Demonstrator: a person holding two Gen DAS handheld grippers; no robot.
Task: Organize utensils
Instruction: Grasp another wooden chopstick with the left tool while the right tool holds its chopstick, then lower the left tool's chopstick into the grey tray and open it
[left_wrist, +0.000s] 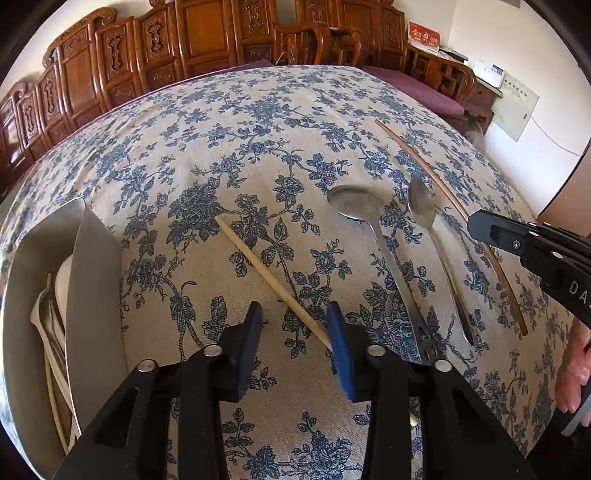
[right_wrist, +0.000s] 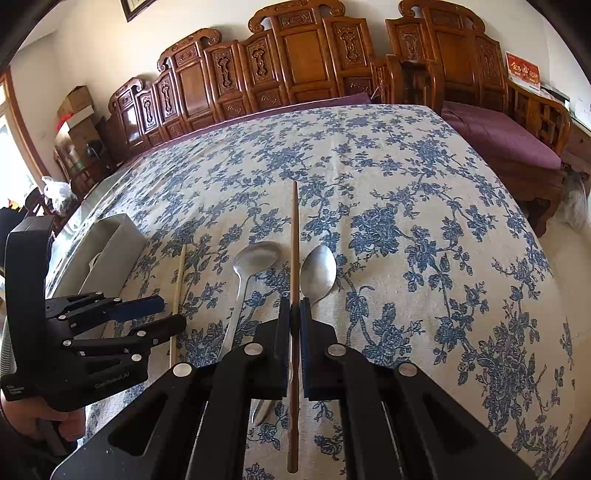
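a table (left_wrist: 258, 122) draped in a cream cloth printed with blue flowers fills both views. behind it stands a row of carved wooden chairs (right_wrist: 295, 59), and a bench with a purple cushion (right_wrist: 506, 144) sits at the right by a white wall. a grey tray (left_wrist: 94, 280) rests at the table's left edge with pale utensils lying inside it.

on the cloth lie a pale chopstick (left_wrist: 273, 280), a round-bowled metal spoon (left_wrist: 373, 225), a narrower metal spoon (left_wrist: 430, 229) and a dark brown chopstick (right_wrist: 294, 258). the two spoons lie side by side, bowls pointing away. the pale chopstick is slim, straw-coloured and runs diagonally.

the left gripper (left_wrist: 295, 325) sits low over the cloth with its blue pads apart; the near end of the pale chopstick lies between them, against the right-hand pad, and the other pad is clear of it. the right gripper (right_wrist: 294, 306) is closed tight on the dark brown chopstick, which runs straight out between its pads, between the two spoons.
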